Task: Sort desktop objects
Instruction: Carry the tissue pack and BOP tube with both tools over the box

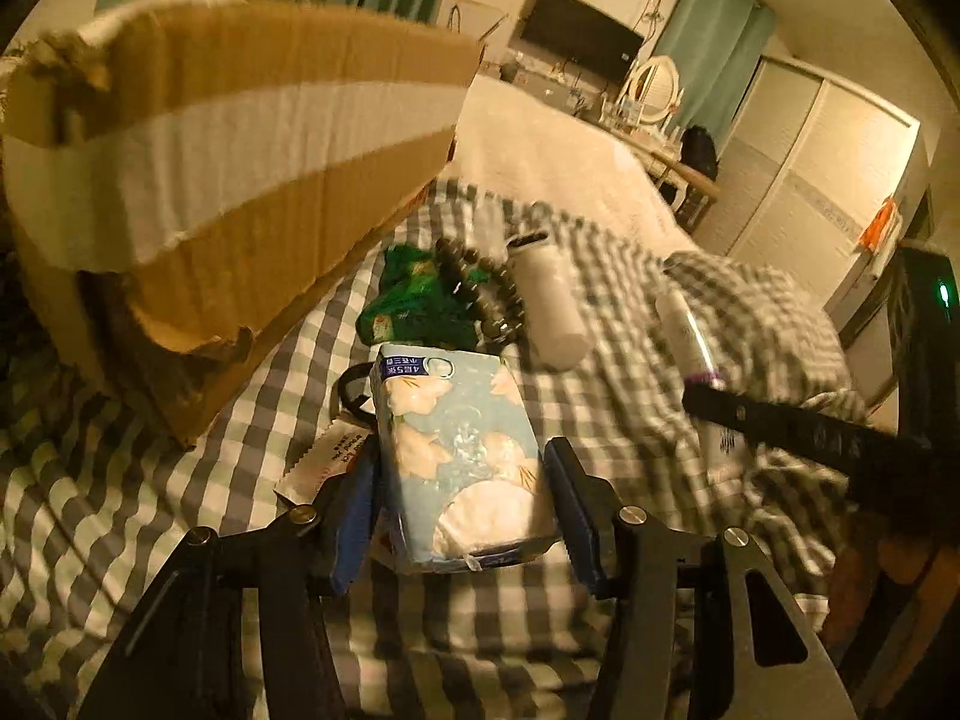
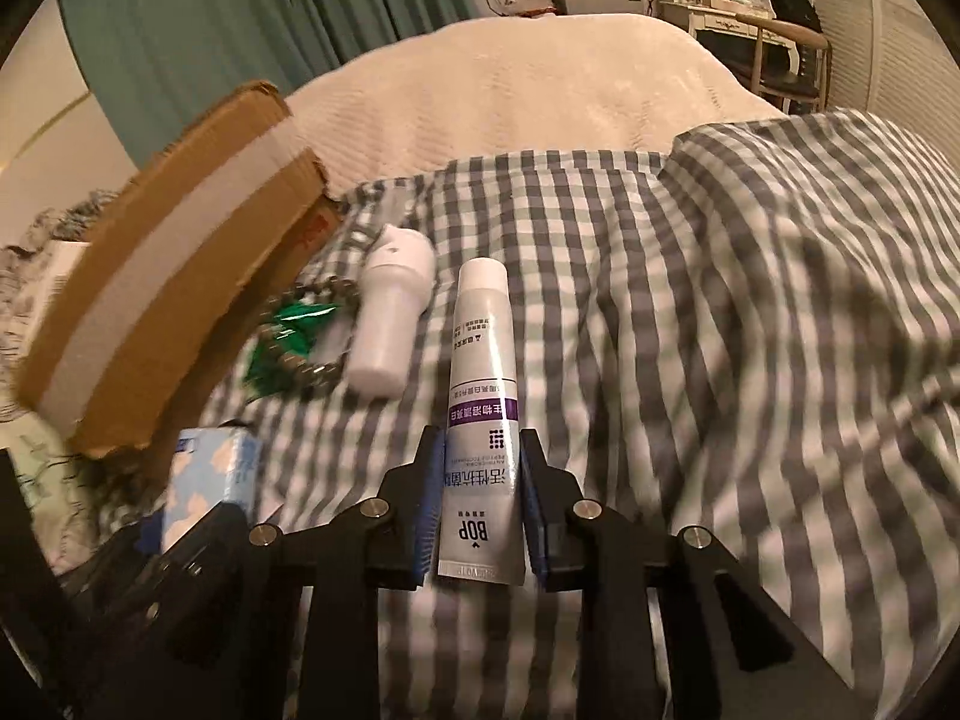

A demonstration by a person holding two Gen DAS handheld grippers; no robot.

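Left hand-held gripper [image 1: 462, 510] clamped on a tissue pack [image 1: 462, 456], blue pads pressing both long sides, pack pointing away from the camera over the bed. Right hand-held gripper [image 2: 477, 504] clamped on a toothpaste tube [image 2: 480, 420], pads against the tube's crimped lower half, cap end pointing away, tube over the bedding.

Bed [image 2: 540, 90] fills both views: cream blanket on the far half, grey-and-white checked quilt [image 2: 720, 330] on the near half, rumpled on the right. Cardboard box [image 1: 240, 150] sits at the left on the quilt, pale tape strip across its flap, edges torn; also seen in the right wrist view at the left [image 2: 168, 276].

White bottle [image 2: 390, 324] lies on the quilt just left of the tube, cap end away. Green wrapper [image 1: 414, 294] lies beside it, near the box's lower edge, with a string of dark beads [image 1: 480, 282] draped on and around it, touching the bottle's side. Small white sachet [image 1: 336, 456] with red print lies on the quilt under the left edge of the tissue pack, by the left pad.

Tissue pack corner also visible at lower left of the right wrist view [image 2: 204, 468].
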